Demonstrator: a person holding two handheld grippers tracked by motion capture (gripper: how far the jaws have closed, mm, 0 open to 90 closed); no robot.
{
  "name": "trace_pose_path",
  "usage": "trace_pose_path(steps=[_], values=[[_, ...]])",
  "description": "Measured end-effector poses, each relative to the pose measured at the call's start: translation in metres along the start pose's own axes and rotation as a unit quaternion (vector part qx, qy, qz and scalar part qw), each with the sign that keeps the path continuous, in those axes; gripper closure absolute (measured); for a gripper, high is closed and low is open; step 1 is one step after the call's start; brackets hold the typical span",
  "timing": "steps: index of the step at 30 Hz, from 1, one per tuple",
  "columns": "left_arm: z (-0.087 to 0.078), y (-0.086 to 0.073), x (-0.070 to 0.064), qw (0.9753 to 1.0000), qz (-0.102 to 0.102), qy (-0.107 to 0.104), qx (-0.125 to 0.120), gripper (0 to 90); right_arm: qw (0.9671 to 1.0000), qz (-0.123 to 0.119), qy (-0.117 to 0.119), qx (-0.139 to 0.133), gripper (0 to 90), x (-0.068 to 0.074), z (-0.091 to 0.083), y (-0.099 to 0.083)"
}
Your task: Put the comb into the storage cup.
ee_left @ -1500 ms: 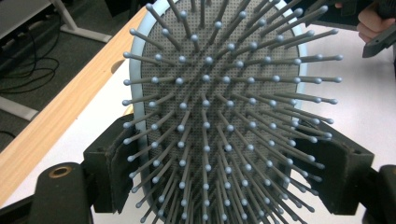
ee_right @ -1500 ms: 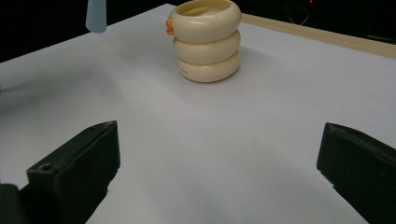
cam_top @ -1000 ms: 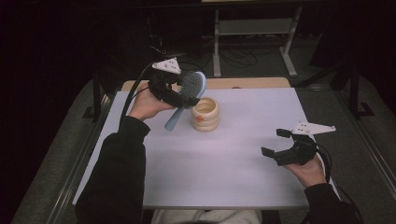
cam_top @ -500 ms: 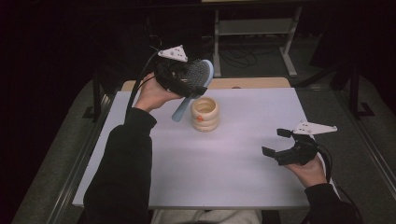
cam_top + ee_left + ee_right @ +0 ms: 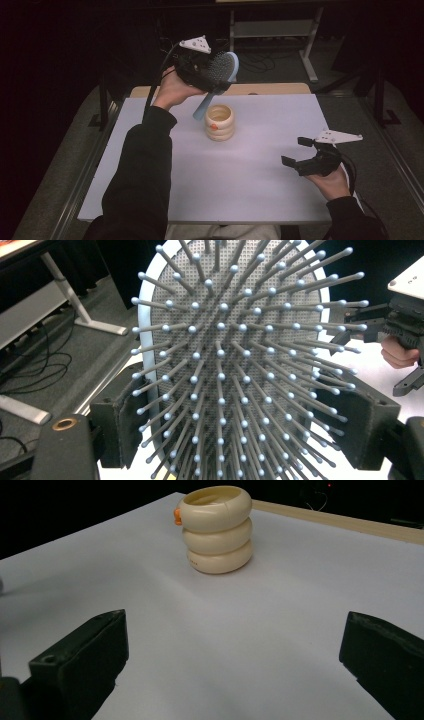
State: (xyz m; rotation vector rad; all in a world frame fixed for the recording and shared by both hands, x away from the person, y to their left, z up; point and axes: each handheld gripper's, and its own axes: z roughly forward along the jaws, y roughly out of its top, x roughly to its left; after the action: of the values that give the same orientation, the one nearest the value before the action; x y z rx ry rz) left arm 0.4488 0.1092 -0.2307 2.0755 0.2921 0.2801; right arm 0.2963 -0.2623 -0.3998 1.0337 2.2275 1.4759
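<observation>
Left gripper (image 5: 210, 75) is clamped on the head of a blue hairbrush (image 5: 222, 70), held in the air above the far side of the table with the handle slanting down toward a cream ringed cup (image 5: 220, 121). Right gripper (image 5: 306, 156) rests near the right edge, jaws spread and empty. The step looks like standing the brush in the cup; next, the handle tip needs lining up over the rim and lowering straight. A pale lavender table (image 5: 250, 190) sits in a dark room, with a metal stand (image 5: 270, 30) behind.

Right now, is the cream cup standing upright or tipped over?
Upright. The cream ringed cup stands on its base on the white table, its open mouth facing up; its three stacked rings sit level in the right gripper view.
</observation>
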Motion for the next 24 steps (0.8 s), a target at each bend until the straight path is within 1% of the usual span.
trace_pose_path(steps=[5, 8, 13, 18, 21, 24], values=[[0.003, 0.005, 0.003, 0.9999, 0.0, 0.0, -0.011, 19.8, 1.0, 0.003, -0.001, 0.0, 0.0, 0.0, 0.0, 0.0], [0.006, 0.008, 0.006, 0.9999, 0.001, 0.002, -0.011, 19.8, 1.0, 0.004, 0.0, -0.001, 0.0, 0.0, 0.0, 0.0], [0.013, 0.009, 0.01, 0.9999, -0.002, -0.001, -0.016, 19.8, 1.0, 0.004, 0.0, -0.002, 0.0, -0.001, -0.001, 0.0], [0.02, 0.008, 0.015, 0.9996, -0.009, -0.002, -0.025, 19.8, 1.0, 0.006, -0.001, -0.002, 0.0, -0.001, -0.001, -0.001], [0.024, 0.005, 0.02, 0.9994, -0.016, -0.002, -0.03, 19.8, 1.0, 0.006, 0.0, -0.002, 0.0, -0.001, -0.001, -0.001], [0.028, 0.002, 0.023, 0.9995, -0.018, -0.001, -0.026, 19.8, 1.0, 0.006, 0.0, -0.003, 0.0, -0.002, -0.001, -0.001]])
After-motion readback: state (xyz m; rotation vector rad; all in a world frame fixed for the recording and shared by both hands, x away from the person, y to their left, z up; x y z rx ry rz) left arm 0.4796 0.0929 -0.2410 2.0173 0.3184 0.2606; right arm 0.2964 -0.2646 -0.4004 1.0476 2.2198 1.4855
